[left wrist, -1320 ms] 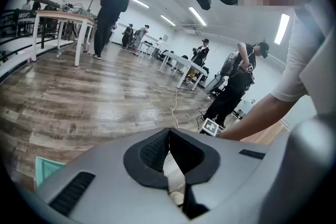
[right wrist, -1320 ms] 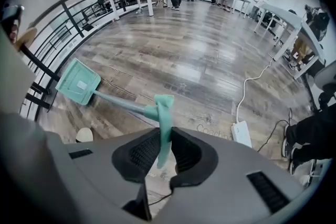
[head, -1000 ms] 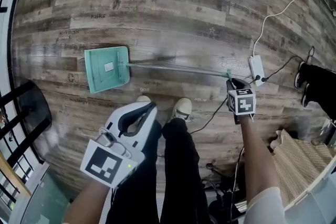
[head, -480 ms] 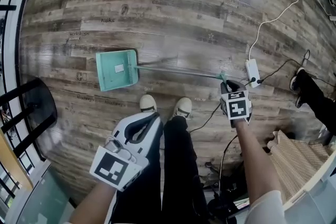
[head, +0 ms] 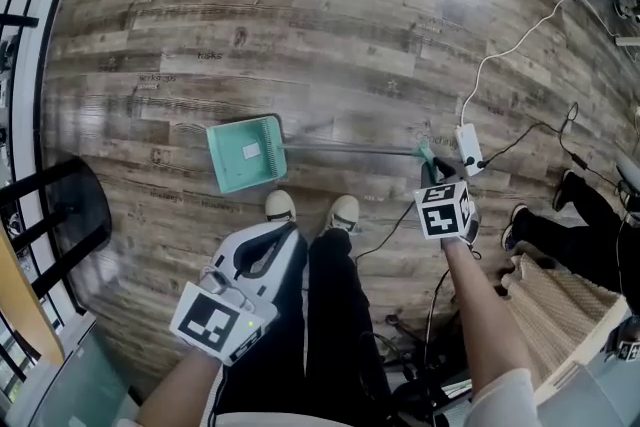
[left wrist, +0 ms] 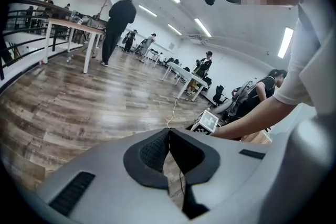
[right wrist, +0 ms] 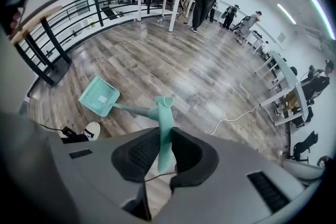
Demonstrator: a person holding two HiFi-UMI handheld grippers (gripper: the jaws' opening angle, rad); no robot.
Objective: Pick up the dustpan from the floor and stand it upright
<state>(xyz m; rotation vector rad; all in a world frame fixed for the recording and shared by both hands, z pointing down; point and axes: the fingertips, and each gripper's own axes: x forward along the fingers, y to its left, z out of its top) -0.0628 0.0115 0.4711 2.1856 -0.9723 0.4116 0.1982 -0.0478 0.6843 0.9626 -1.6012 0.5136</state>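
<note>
Dustpan (head: pixel 247 153), teal and long-handled, lies low over the wooden floor (head: pixel 330 5) just ahead of the person's two pale shoes (head: pixel 280 205), its open scoop facing up. Its thin handle (head: pixel 350 148) runs from the scoop off to the right, where the flat teal grip end sits in the right gripper (head: pixel 432 167). In the right gripper view the grip end (right wrist: pixel 163 113) stands upright between the dark padded jaws of the right gripper (right wrist: pixel 164 134), which pinch it from both sides; these jaws have just been easing apart a little, with the handle between them. From there the shaft slopes away and down to the scoop (right wrist: pixel 100 96) on the floor, beside one shoe (right wrist: pixel 92 129). Whether the scoop touches the boards cannot be told.

The left gripper (head: pixel 287 229) hangs over the person's dark trouser leg, well apart from the dustpan. In the left gripper view its jaws are pressed together at the tips (left wrist: pixel 169 131), with nothing between them.

A white cable (head: pixel 500 45) snakes across the floor to a white adapter (head: pixel 467 147) just beside the right gripper.
</note>
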